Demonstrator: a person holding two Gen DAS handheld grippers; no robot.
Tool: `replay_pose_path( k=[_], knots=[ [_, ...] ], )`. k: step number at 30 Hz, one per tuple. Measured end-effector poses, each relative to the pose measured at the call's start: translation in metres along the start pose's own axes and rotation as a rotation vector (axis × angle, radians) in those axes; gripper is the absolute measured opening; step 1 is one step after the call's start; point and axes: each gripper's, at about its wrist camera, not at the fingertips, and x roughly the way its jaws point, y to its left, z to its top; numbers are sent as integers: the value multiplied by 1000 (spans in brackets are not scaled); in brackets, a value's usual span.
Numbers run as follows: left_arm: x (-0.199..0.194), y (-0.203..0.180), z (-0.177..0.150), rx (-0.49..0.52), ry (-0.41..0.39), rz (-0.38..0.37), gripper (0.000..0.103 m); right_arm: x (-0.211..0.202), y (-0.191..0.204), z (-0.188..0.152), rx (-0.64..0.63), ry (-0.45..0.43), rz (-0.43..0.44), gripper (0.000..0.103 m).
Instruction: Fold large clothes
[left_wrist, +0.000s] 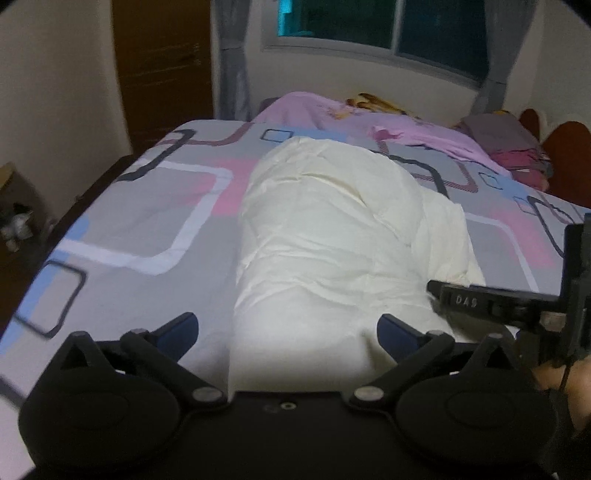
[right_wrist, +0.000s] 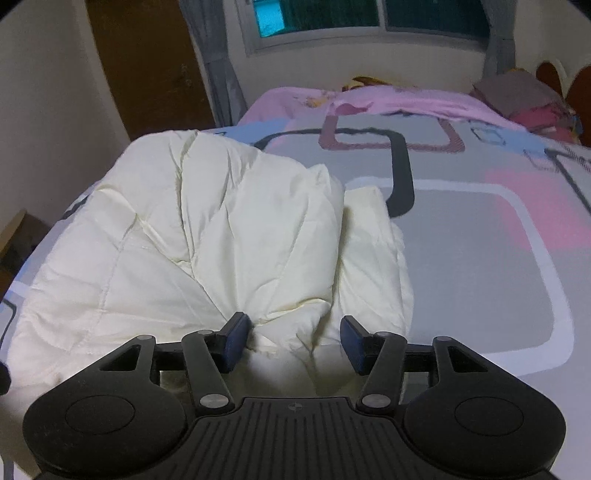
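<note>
A: Both black grippers, left (left_wrist: 288, 332) and right (right_wrist: 293, 343), have dark blue pads (right_wrist: 236, 341) and silver pivot screws.

B: Nearest the duvet (left_wrist: 325, 229), one bar reads "DAS".

Bed: we see a bed (left_wrist: 155, 206) under a grey sheet with pink, blue and white rounded squares.
Near end: a cream quilted garment (left_wrist: 325, 229) lies bunched on it.
Far end: a pink blanket (left_wrist: 406, 129); folded clothes (left_wrist: 509, 144) beside it.
</note>
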Motion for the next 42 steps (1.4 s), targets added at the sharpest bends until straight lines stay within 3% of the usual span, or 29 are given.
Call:
replay_pose_path(
  k=[2, 4, 11, 14, 17, 23, 26, 30, 42],
  knots=[
    [-13, -1, -3, -26, 2, 39, 103, -27, 1, 0, 19, -51, 20, 61],
    [-27, -4, -9, -41, -10, 58, 103, -55, 0, -5, 37, -112, 43, 83],
    [-92, -20, -35, -9, -101, 84, 103, -152, 12, -49, -50, -170, 90, 84],
    [-126, -30, -50, 23, -145, 80, 103, -195, 10, -70, -52, -179, 96, 99],
    [-158, -38, -63, 8, -163, 70, 103, -240, 11, -88, -58, -198, 122, 100],
    [-216, -53, -94, 45, -235, 149, 103, -327, 8, -120, -49, -289, 101, 103],
    [-236, -57, -108, 47, -242, 141, 103, -358, 13, -133, -61, -341, 73, 103],
    [-247, -55, -121, 11, -217, 96, 103, -382, 22, -146, -91, -385, 35, 103],
    [-262, -61, -135, 14, -220, 102, 103, -406, 30, -159, -75, -406, 29, 103]
  ],
)
